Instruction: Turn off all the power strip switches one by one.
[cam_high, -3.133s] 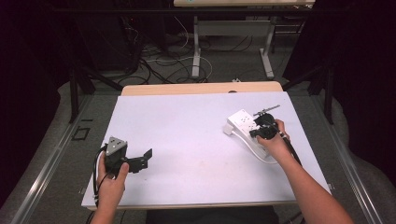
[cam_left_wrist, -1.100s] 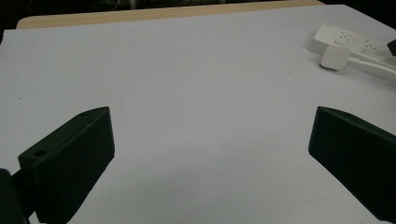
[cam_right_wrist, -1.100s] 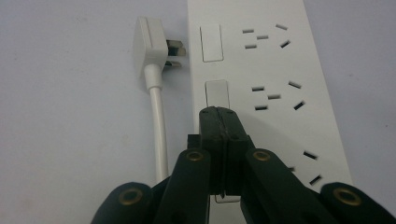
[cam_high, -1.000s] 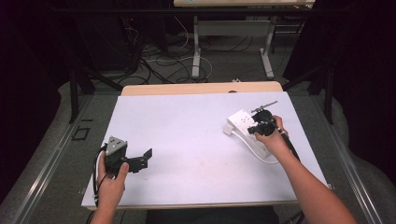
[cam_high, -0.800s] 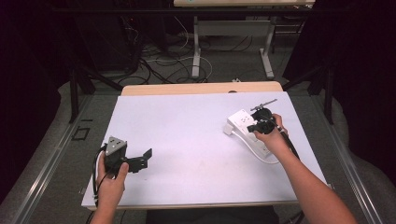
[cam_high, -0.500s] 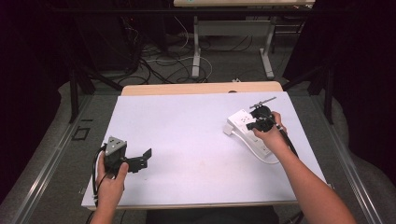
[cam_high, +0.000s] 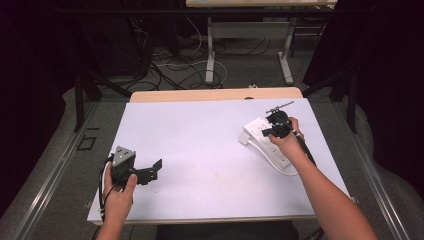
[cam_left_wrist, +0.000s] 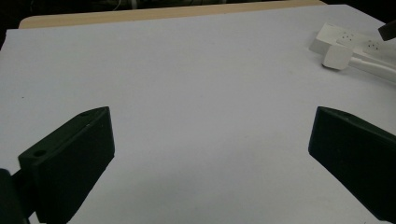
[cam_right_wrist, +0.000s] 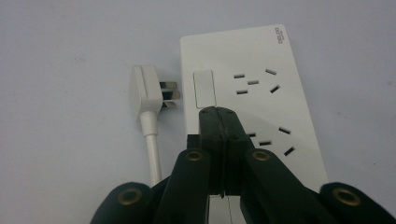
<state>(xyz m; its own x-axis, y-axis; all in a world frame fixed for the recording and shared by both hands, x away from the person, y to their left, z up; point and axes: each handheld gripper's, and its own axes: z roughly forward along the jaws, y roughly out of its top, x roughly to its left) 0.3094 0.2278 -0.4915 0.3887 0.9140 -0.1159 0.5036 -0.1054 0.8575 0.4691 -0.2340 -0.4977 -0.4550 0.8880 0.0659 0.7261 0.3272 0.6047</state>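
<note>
My right gripper (cam_right_wrist: 218, 112) hangs clamped shut, empty, over the power strip (cam_right_wrist: 261, 60) beside its switch (cam_right_wrist: 204, 88) — left gripper (cam_left_wrist: 210, 154) gapes wide, holding nothing.

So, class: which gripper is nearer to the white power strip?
Right. The right gripper hovers over the power strip, fingers shut beside its switch; the left gripper rests far across the table, fingers open.

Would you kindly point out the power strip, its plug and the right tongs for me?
power strip (cam_right_wrist: 261, 60): right gripper view, on its bare white top face.
plug (cam_right_wrist: 142, 91): right gripper view, on its white body.
right tongs (cam_right_wrist: 218, 114): right gripper view, between the closed tips above the strip.
</note>
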